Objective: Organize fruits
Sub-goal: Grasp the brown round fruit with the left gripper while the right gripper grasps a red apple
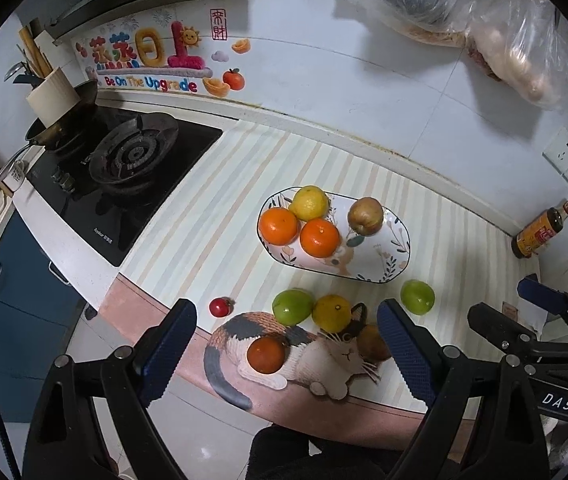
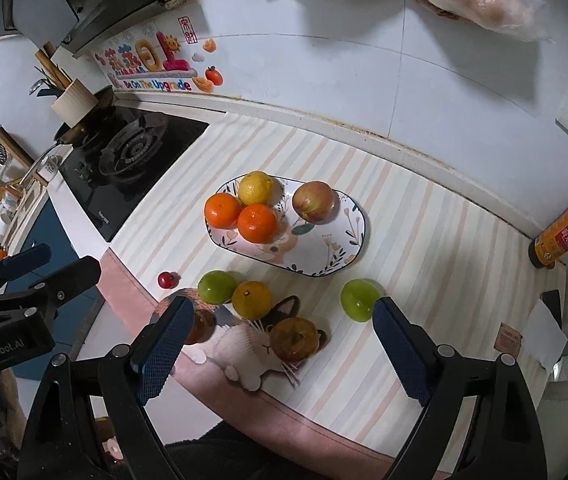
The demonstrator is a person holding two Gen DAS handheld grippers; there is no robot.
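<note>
black tongs (image 1: 288,344), blue textured pads (image 2: 165,350), silver screws, "das" and "genrobot.ai" lettering.

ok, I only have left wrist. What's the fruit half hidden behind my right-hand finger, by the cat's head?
Observer: A brownish-orange fruit, whole, dimple facing up, lying on the cat print.
Operator: Right claw holding anything?
Observer: No. It's wide open and empty, and that fruit sits between its fingers, untouched.
Operator: What's behind that claw on the counter? Mostly blocked for me.
Observer: A white paper with a small brown label just left of it.
</note>
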